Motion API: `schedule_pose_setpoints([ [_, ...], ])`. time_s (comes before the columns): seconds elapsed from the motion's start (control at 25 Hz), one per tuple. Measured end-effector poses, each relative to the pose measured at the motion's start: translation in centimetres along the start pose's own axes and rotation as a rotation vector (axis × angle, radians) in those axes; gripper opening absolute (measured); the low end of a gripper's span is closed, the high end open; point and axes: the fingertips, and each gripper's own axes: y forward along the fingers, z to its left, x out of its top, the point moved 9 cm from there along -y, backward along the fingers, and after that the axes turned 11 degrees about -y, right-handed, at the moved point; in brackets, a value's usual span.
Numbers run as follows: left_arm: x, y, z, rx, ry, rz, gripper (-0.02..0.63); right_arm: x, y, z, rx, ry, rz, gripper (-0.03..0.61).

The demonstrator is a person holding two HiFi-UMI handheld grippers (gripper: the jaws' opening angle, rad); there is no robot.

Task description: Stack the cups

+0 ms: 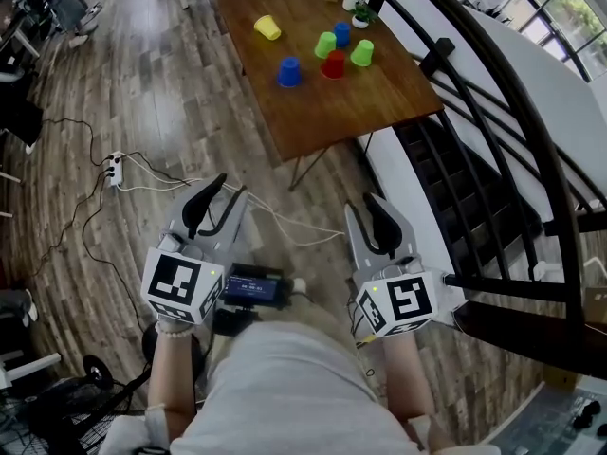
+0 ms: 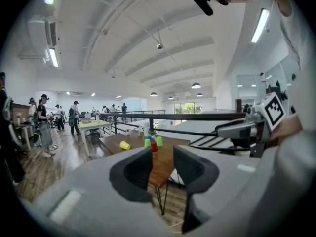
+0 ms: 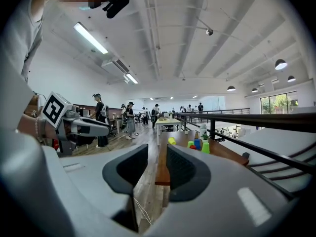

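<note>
Pale clothing (image 1: 285, 387) of the person fills the 6 o'clock edge of the head view, with a small lit screen (image 1: 254, 287) at the waist between the two forearms. Just beyond it each hand carries a tool topped by a marker cube (image 1: 180, 287). The left tool (image 1: 213, 200) sits at about 8 o'clock of the view and the right tool (image 1: 372, 218) at about 5 o'clock. Both point toward 12 o'clock over the wooden floor (image 1: 142, 93). In the left gripper view the left tool's jaws stand a narrow gap apart with nothing between them, and only the distant surface shows through the gap. In the right gripper view the right tool's jaws are likewise narrowly apart and hold nothing.

All the cups are on the brown surface (image 1: 379, 102), at 12 to 1 o'clock of the head view and well apart from both tools. None is stacked.
- The yellow cup (image 1: 267, 28) lies on its side at 10 o'clock of the group, apart from the rest.
- The near blue cup (image 1: 289, 72) stands alone at 8 o'clock of the group.
- The red cup (image 1: 333, 64) stands in the middle.
- The left green cup (image 1: 325, 45) is just beside the red cup at its 11 o'clock.
- The right green cup (image 1: 362, 53) is just beside the red cup at its 2 o'clock.
- The far blue cup (image 1: 341, 33) stands at 12 o'clock of the cluster.

A small plant (image 1: 363, 13) stands at the surface's far edge. A black railing (image 1: 493, 112) sweeps down the 3 o'clock side, and a power strip (image 1: 114, 169) with trailing cables lies on the floor at 9 o'clock.
</note>
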Motion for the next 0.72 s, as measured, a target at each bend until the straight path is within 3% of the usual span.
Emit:
schedule_pose_setpoints([
  [0.4,-0.6,0.8,-1.0,0.048,-0.022,-0.027,0.123,-1.9,-0.7,-1.9,0.021,-0.002,0.000,0.103],
  [0.72,-0.1,4.2,2.1,0.026,-0.007,-0.041,0.123,-2.2,2.4,-3.4,-0.020,-0.008,0.017,0.106],
])
